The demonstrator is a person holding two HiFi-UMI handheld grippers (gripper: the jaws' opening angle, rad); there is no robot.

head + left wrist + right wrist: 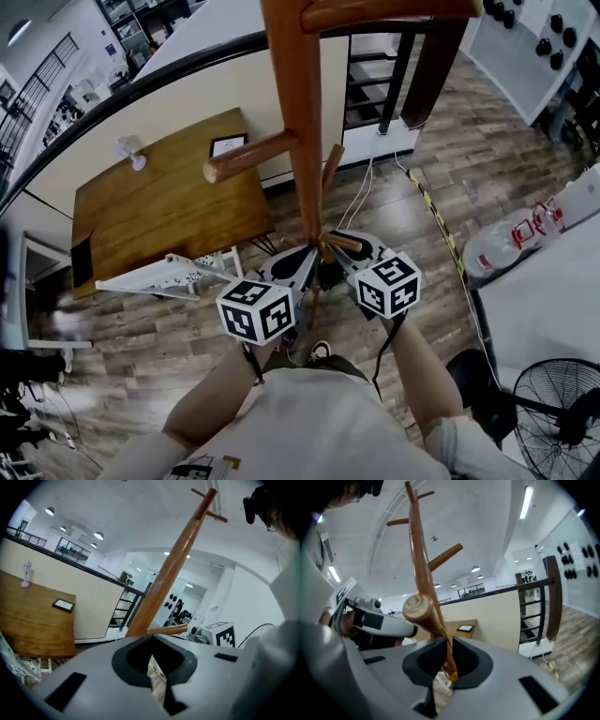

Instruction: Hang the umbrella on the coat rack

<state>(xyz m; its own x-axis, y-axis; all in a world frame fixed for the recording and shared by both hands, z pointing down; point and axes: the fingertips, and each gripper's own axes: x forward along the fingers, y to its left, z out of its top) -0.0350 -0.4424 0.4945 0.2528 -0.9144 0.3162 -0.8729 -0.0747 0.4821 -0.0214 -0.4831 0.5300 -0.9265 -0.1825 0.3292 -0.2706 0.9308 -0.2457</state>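
Note:
The wooden coat rack pole (298,112) rises in the middle of the head view, with a peg (251,156) pointing left and another peg (394,11) at the top. Both grippers sit close together at its foot. My right gripper (349,253) (443,667) is shut on the umbrella's wooden handle (423,613) (342,242), whose round end points up in front of the pole (417,541). My left gripper (298,265) (152,667) has its jaws drawn together with only a thin slit, and nothing shows between them. The rest of the umbrella is hidden below the grippers.
A wooden table (169,202) with a small frame (228,145) and a lamp (131,153) stands left of the rack. A white folding frame (169,272) lies in front of the table. At the right are a white table (544,309), bottles (511,246) and a floor fan (553,412). Cables (361,192) trail on the floor.

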